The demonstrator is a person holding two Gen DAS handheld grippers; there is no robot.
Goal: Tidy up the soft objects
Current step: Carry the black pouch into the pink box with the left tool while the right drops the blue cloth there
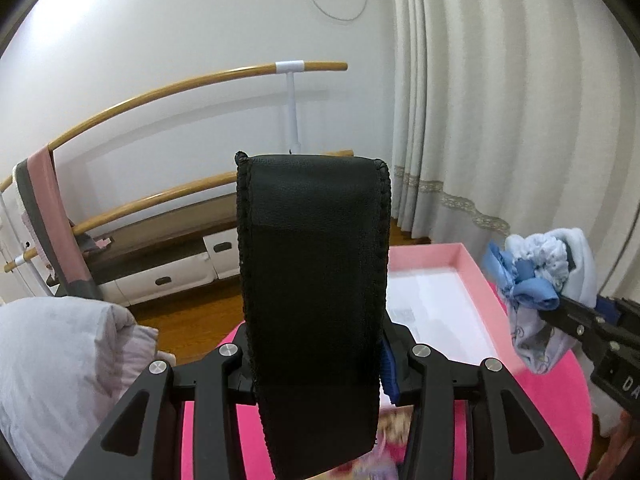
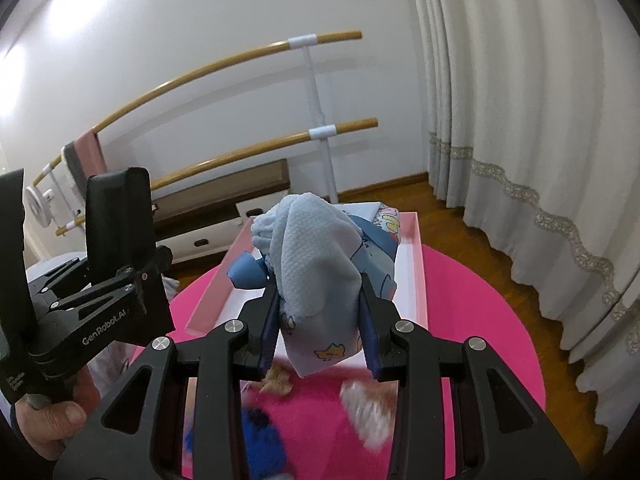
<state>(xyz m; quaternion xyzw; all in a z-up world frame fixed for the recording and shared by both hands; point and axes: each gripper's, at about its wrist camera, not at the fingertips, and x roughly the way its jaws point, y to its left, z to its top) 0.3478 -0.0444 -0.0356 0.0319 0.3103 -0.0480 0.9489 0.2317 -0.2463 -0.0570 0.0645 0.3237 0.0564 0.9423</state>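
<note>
We have both hands full at once, and that is where the trouble lies. Our left gripper (image 1: pixel 316 364) is pinching a black leather-like strap (image 1: pixel 314 280), which stands up between the fingers and blocks most of the left wrist view, so we cannot see the pink box (image 1: pixel 472 276) properly from that side. Our right gripper (image 2: pixel 320 320) is pinching a bundle of pale blue cloth (image 2: pixel 316 264), a waffle-textured piece wrapped with printed fabric and a blue ribbon, held in the air over the near end of the pink box (image 2: pixel 418 264), which sits on the round pink desk (image 2: pixel 480 320). The bundle is loosely gathered (several layers, only some of them between the fingers, as far as we can tell), so an outer layer could slide free and fall onto the desk instead of into the box. If we let go too near the box wall, the cloth could drape over the rim and hang half out. The two grippers are close together, and we judge that swinging the strap toward the box could knock the bundle or the other gripper. Blurred small things lie on the desk beneath us, a blue one (image 2: pixel 256 436) and a pale furry one (image 2: pixel 368 408); lowering blindly could sweep them off the edge.
</note>
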